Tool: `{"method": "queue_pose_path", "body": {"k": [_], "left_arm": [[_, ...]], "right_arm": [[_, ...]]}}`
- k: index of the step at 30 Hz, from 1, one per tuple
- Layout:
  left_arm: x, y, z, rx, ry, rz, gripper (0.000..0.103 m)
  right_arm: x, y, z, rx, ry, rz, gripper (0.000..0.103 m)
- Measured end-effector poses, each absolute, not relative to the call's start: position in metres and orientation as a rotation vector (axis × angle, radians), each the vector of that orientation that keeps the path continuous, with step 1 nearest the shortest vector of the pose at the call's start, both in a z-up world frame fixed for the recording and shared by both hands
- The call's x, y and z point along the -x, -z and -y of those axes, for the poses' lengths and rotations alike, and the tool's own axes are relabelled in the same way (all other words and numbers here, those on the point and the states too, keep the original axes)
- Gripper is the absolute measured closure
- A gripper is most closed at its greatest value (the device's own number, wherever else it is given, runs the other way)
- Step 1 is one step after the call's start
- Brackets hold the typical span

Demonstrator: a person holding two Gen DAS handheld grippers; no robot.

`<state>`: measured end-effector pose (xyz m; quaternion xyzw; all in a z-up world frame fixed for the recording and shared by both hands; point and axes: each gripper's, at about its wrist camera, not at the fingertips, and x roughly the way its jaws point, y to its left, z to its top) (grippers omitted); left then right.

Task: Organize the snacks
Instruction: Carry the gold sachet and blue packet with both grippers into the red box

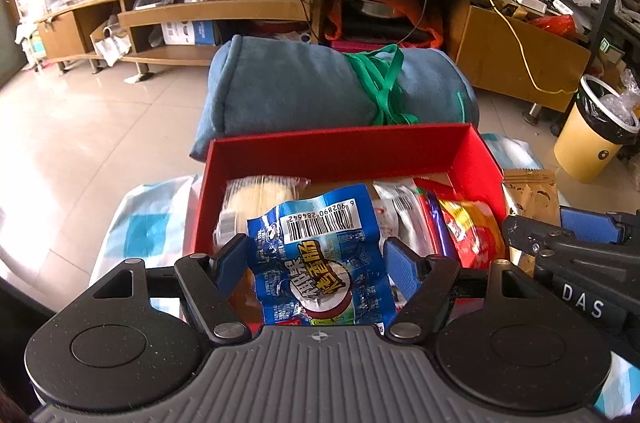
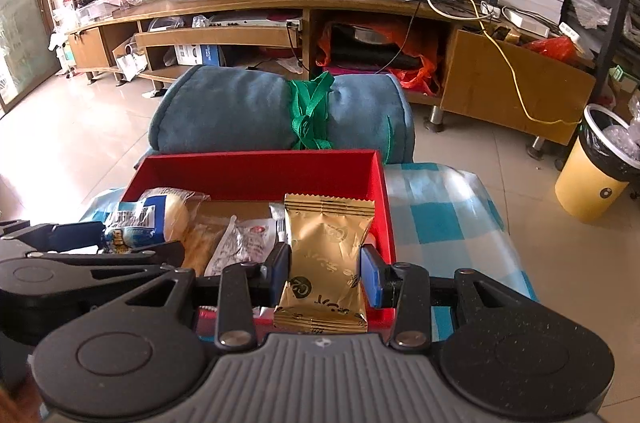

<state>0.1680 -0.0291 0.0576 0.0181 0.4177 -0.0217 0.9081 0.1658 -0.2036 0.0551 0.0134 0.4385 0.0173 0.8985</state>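
A red box [image 1: 340, 147] [image 2: 256, 167] on a blue-checked cloth holds several snack packets. My left gripper [image 1: 320, 259] is over the box with its blue pads beside a blue snack packet [image 1: 320, 255]; the pads stand wide and I cannot tell if they press it. My right gripper [image 2: 326, 275] is shut on a gold snack packet [image 2: 326, 263], held upright over the box's right side. In the box lie a pale bun packet [image 1: 256, 199], white packets [image 2: 240, 243] and a red-yellow packet [image 1: 472, 227]. The gold packet [image 1: 532, 195] and right gripper [image 1: 568, 247] show at the right of the left wrist view.
A rolled blue blanket [image 2: 248, 111] tied with green strap lies just behind the box. Beyond is tiled floor, a wooden TV stand [image 2: 280, 7] with a monitor and cables, and a yellow bin [image 2: 596, 167] at right. The checked cloth [image 2: 448, 207] extends right of the box.
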Motion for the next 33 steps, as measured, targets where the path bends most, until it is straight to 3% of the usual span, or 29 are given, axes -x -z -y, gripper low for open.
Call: {"method": "queue_pose_path", "body": {"k": [33], "left_arm": [[-0.215, -0.022, 0.033, -0.094, -0.031, -0.934, 0.025]], "right_arm": [[-0.227, -0.004, 0.194, 0.015, -0.050, -1.002, 0.069]]}}
